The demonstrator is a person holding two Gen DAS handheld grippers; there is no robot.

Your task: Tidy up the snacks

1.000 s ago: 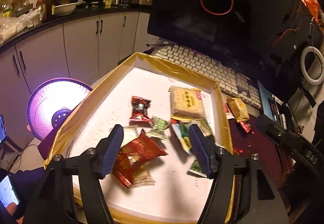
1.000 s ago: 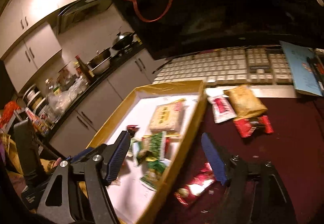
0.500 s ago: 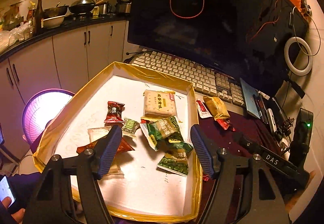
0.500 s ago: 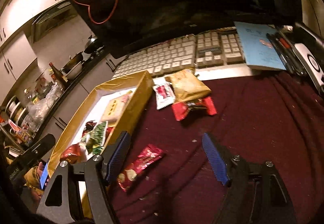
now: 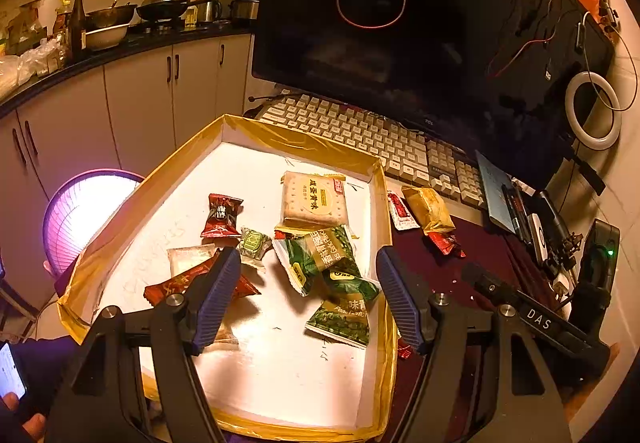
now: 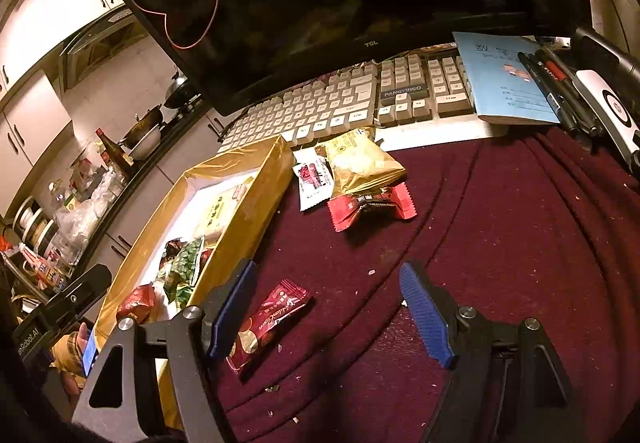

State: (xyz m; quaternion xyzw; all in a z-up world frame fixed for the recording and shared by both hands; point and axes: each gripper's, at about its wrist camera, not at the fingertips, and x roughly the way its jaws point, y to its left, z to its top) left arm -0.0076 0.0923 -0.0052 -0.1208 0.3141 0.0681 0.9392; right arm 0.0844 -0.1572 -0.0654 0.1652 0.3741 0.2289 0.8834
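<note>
Our right tongs (image 6: 326,309) have swung off the gold-edged white cardboard tray (image 6: 248,203) onto the maroon cloth tabletop (image 6: 500,243), gaping empty. The glossy dark-red snack packet (image 6: 268,323) lies nearest, just inside their left finger, long axis running away rightward. Left tongs (image 5: 310,297) hover open over the tray.

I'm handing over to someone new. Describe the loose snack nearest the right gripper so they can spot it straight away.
Start at the gold-edged box on the maroon cloth. Just outside its near wall, by the right gripper, lies a long dark-red packet with gold script. Unlike the three snacks heaped near the keyboard, it lies alone and is slimmer.
</note>
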